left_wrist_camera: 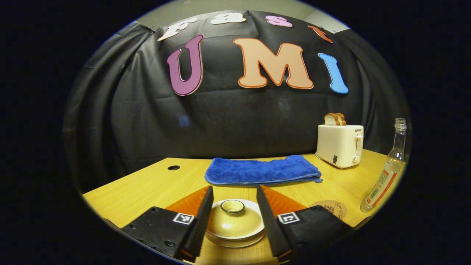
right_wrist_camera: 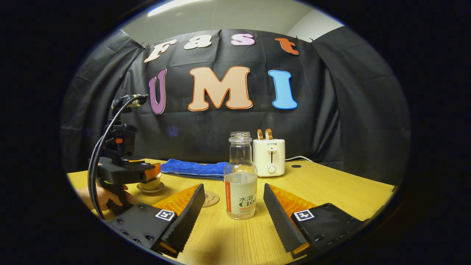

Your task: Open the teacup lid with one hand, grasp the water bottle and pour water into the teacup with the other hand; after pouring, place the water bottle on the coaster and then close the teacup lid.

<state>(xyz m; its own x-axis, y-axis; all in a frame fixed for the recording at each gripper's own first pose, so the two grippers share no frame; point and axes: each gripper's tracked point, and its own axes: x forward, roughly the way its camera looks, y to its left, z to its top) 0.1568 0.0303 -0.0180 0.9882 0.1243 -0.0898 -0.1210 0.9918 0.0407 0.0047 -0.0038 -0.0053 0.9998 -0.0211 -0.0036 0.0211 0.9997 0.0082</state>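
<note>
A cream teacup with its lid (left_wrist_camera: 233, 219) on sits on a saucer on the wooden table (left_wrist_camera: 147, 187). My left gripper (left_wrist_camera: 234, 187) is open, one finger on each side of the lid, low over it. The clear, uncapped water bottle (right_wrist_camera: 241, 180), partly filled, stands upright on the table. My right gripper (right_wrist_camera: 233, 186) is open, its fingers to either side of the bottle and just short of it. A round cork coaster (right_wrist_camera: 210, 198) lies between cup and bottle. The left gripper (right_wrist_camera: 147, 173) and the hand (right_wrist_camera: 103, 197) holding it show over the teacup (right_wrist_camera: 151, 184).
A folded blue towel (left_wrist_camera: 261, 170) lies across the back of the table. A white toaster (left_wrist_camera: 340, 145) with two bread slices stands at the back right, its cord trailing off. The bottle (left_wrist_camera: 386, 173) and coaster (left_wrist_camera: 331, 209) are to the right of the cup.
</note>
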